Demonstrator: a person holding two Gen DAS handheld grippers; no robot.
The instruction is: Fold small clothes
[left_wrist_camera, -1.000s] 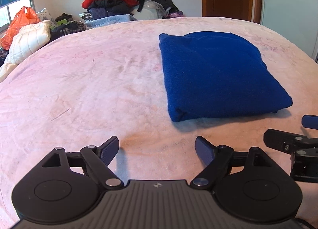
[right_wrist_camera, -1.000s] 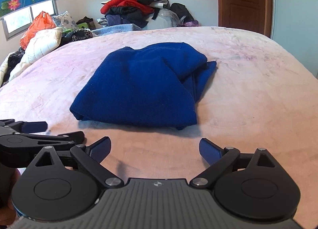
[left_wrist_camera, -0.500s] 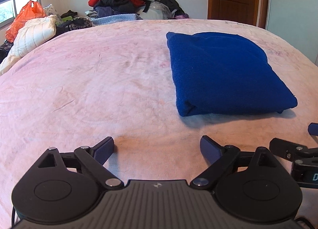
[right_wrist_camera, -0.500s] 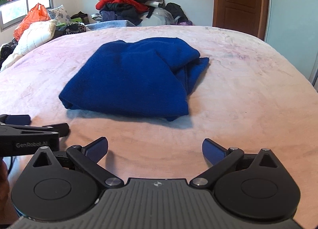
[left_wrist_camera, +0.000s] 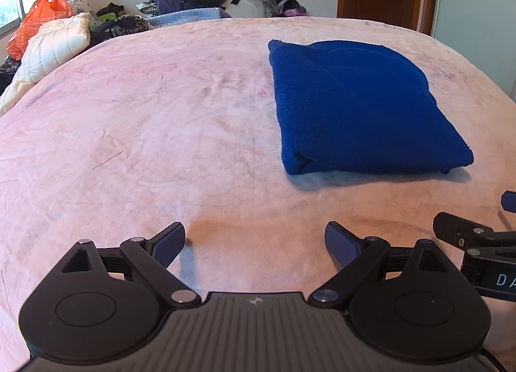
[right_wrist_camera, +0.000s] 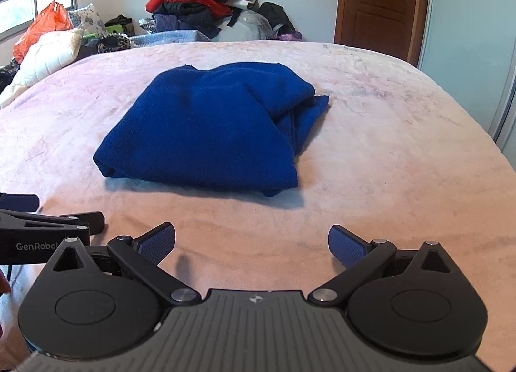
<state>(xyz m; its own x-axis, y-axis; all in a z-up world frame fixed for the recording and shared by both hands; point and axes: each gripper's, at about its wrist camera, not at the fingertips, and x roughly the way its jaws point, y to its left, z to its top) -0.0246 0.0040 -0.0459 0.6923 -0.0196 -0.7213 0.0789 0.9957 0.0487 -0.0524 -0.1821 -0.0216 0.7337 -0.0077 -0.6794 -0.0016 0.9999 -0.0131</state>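
Note:
A dark blue garment (left_wrist_camera: 358, 107) lies folded in a rough rectangle on the pink bedspread (left_wrist_camera: 161, 133), ahead and to the right in the left wrist view. In the right wrist view the blue garment (right_wrist_camera: 209, 130) lies straight ahead, with loose folds at its right side. My left gripper (left_wrist_camera: 254, 244) is open and empty, low over the bedspread, short of the garment. My right gripper (right_wrist_camera: 251, 243) is open and empty, also short of the garment. Each gripper shows at the edge of the other's view.
A heap of mixed clothes (right_wrist_camera: 206, 7) is piled at the far end against the wall. A white quilted pillow (left_wrist_camera: 54, 46) and an orange plastic bag (left_wrist_camera: 38, 23) lie at the far left. A brown door (right_wrist_camera: 380, 1) stands at the far right.
Both grippers have drawn back a little from the blue garment and stayed open. The garment has not moved.

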